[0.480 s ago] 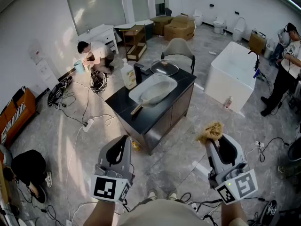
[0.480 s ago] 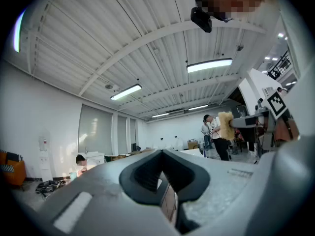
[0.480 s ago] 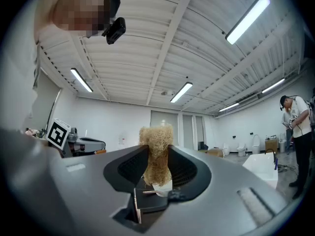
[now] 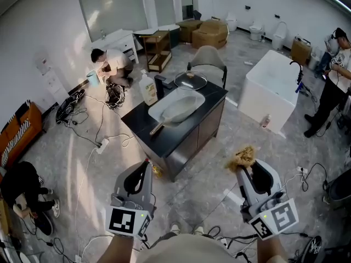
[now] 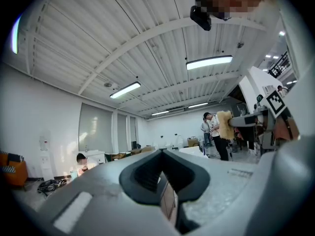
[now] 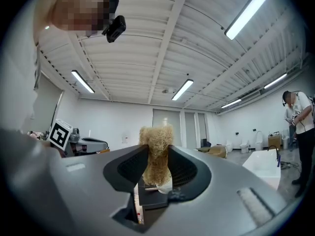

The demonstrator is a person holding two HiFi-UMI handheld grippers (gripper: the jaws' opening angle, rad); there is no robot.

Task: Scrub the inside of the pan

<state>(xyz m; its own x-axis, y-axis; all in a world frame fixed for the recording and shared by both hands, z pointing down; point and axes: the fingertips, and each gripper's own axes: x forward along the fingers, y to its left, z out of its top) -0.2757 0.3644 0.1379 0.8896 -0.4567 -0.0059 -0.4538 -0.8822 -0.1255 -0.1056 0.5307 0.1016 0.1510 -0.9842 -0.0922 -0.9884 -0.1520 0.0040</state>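
While pan (image 4: 180, 109) is lying in far sink (image 4: 155, 112), right gripper (image 4: 245, 170) is pinching scrubber (image 4: 243, 158); left gripper (image 4: 146, 166) is holding nothing, jaws fully together.

- Left gripper (image 4: 145, 163): grey moulded shell, black ribbed inner faces.
- Right gripper (image 4: 242, 170): same grey-and-black build.
- Each carries a white cube (image 4: 127, 219) with black square markers.
- The person wears a beige top (image 4: 189, 249) and a black head camera (image 6: 114, 28).

The pan (image 4: 181, 109) lies in the sink (image 4: 155, 111) on the counter (image 4: 170, 138), bottle (image 4: 147, 89) left, lid (image 4: 190, 80) behind.
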